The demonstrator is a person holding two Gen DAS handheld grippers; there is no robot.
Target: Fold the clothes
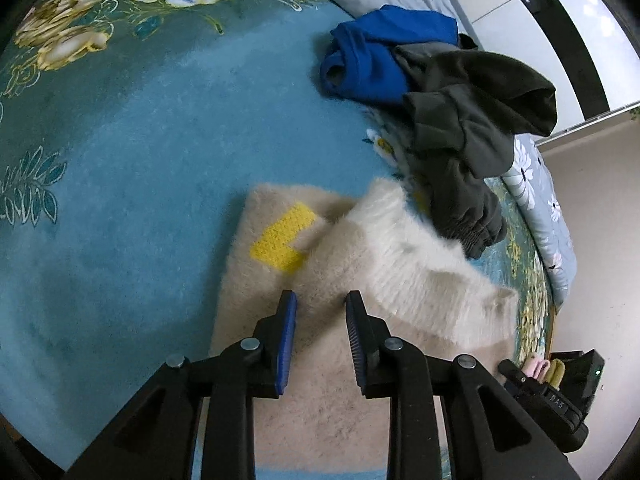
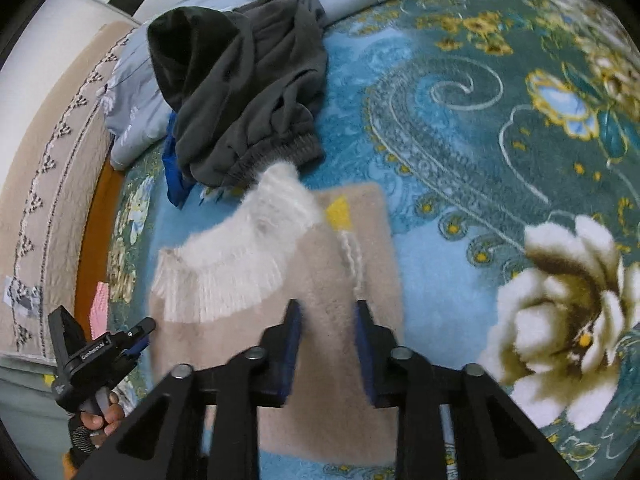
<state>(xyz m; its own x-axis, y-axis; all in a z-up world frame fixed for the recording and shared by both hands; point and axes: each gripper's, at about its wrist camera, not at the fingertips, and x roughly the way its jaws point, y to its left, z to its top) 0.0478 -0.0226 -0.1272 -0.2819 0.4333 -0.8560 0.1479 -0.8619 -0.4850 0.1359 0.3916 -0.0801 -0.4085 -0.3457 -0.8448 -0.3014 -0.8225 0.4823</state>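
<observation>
A fluffy beige sweater (image 1: 328,392) with a yellow patch (image 1: 282,236) lies flat on the blue floral blanket (image 1: 140,160). Its white furry sleeve (image 1: 412,252) is folded across the body. My left gripper (image 1: 320,304) is open and empty just above the sweater. In the right wrist view the same sweater (image 2: 320,360) and sleeve (image 2: 248,248) show, and my right gripper (image 2: 328,312) is open and empty over the body. The other gripper shows at the edge of each view (image 1: 560,392) (image 2: 100,356).
A dark grey garment (image 1: 476,120) and a blue garment (image 1: 380,60) lie heaped beyond the sweater; the grey one also shows in the right wrist view (image 2: 248,92). A pale flowered quilt (image 1: 548,216) lies along the bed's edge. The blanket (image 2: 500,140) spreads to the right.
</observation>
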